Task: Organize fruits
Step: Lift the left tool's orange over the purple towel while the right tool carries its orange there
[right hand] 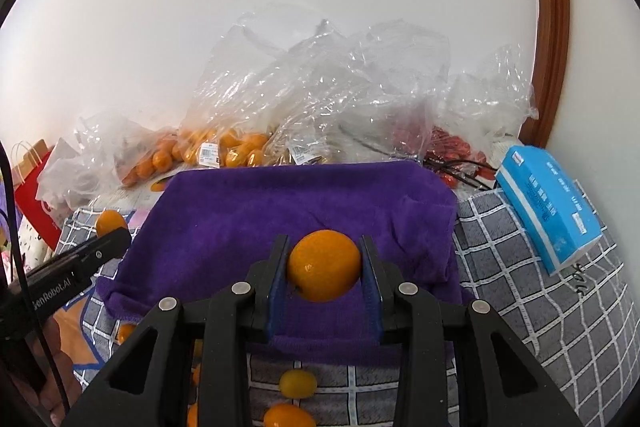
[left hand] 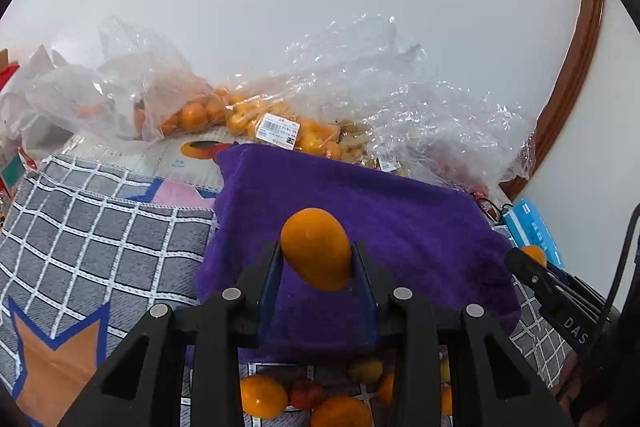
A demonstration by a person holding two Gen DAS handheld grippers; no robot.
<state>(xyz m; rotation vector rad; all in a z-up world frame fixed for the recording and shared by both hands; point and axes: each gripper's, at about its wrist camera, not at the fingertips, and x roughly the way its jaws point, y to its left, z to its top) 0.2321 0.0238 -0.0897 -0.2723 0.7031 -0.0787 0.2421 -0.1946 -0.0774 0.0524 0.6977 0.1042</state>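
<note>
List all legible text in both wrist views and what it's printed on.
"GenRobot.AI" (first letter cut off): side of the black left gripper, right wrist view.
"DAS" (cut off): side of the black right gripper, left wrist view.
White barcode price stickers on the clear plastic fruit bags: too small to read.
Light blue tissue pack: white print, blurred, unreadable.
Red paper shopping bag: white mark, unreadable.

"DAS" marks the right gripper [left hand: 524,259]; "enRobot.AI" the left gripper [right hand: 114,233].
</note>
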